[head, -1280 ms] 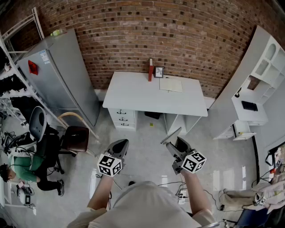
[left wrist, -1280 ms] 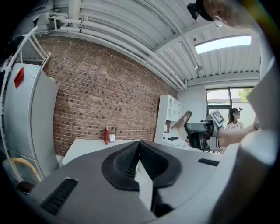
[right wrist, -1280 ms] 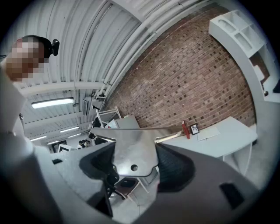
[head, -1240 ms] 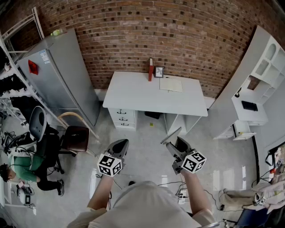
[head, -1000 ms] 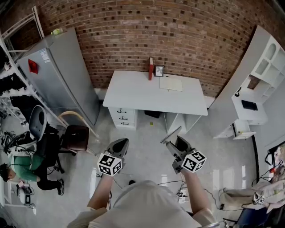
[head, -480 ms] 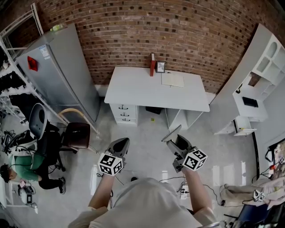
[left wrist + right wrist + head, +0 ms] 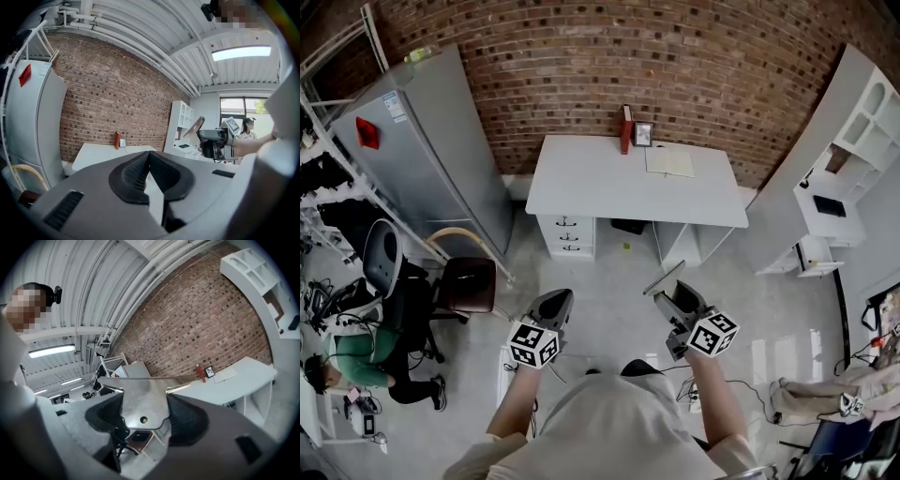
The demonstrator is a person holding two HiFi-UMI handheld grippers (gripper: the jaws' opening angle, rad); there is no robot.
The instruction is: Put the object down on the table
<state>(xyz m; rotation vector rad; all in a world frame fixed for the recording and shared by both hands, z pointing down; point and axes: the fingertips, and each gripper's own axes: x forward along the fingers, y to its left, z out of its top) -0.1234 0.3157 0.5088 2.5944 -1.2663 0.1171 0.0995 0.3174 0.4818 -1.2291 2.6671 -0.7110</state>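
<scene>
My right gripper [image 7: 677, 294] is shut on a flat grey metal plate [image 7: 664, 278] with a small hole, held at chest height above the floor. In the right gripper view the plate [image 7: 143, 399] fills the gap between the jaws of the right gripper [image 7: 143, 411]. My left gripper [image 7: 554, 302] is shut and holds nothing; in its own view the left gripper [image 7: 149, 161] shows its pads meeting. The white table [image 7: 609, 183] stands ahead against the brick wall, well beyond both grippers. From the left gripper view I see the plate [image 7: 197, 126] to the right.
On the table's back edge are a red book [image 7: 626, 128], a small picture frame [image 7: 644, 134] and a notebook [image 7: 670, 161]. Drawers [image 7: 567, 235] sit under it. A grey cabinet [image 7: 431, 150] and chair [image 7: 469, 284] stand left, white shelves [image 7: 848, 159] right. Cables [image 7: 686, 394] lie on the floor.
The head view has shifted slightly, so the table sits a little higher and further right. Both grippers keep their pose, and the plate stays held in the right one.
</scene>
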